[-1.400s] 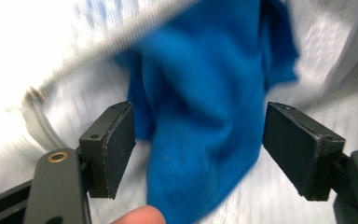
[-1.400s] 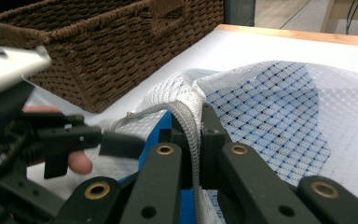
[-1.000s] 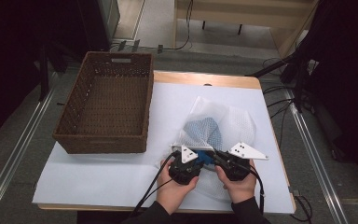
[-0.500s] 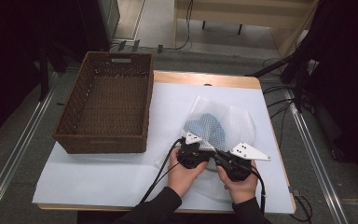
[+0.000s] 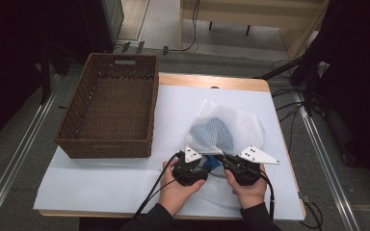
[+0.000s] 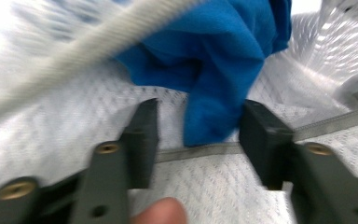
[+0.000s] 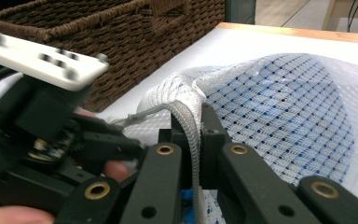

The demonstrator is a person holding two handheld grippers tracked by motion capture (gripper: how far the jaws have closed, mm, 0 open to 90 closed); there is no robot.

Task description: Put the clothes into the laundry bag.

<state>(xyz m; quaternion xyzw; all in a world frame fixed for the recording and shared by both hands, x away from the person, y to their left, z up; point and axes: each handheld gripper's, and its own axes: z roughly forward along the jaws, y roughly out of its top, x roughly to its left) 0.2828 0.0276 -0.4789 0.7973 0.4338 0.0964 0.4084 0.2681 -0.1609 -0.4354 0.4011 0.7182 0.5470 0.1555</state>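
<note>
Left gripper point(image 6: 198, 135) moved in, jaws spread at blue cloth point(image 6: 214, 56), right gripper point(image 7: 191, 135) pinching mesh bag point(image 5: 231, 127) edge

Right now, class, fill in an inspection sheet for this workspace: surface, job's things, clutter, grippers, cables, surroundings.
Surface: white sheet over a wooden table.
Job's things: white mesh laundry bag holding a blue cloth; brown wicker basket to its left, nothing seen inside.
Clutter: nothing seen.
Grippers: left gripper open, jaws either side of the blue cloth; right gripper shut on the bag's corded rim.
Cables: black cable trailing from the left gripper; more on the floor at right.
Surroundings: metal floor rails, wooden furniture behind.
</note>
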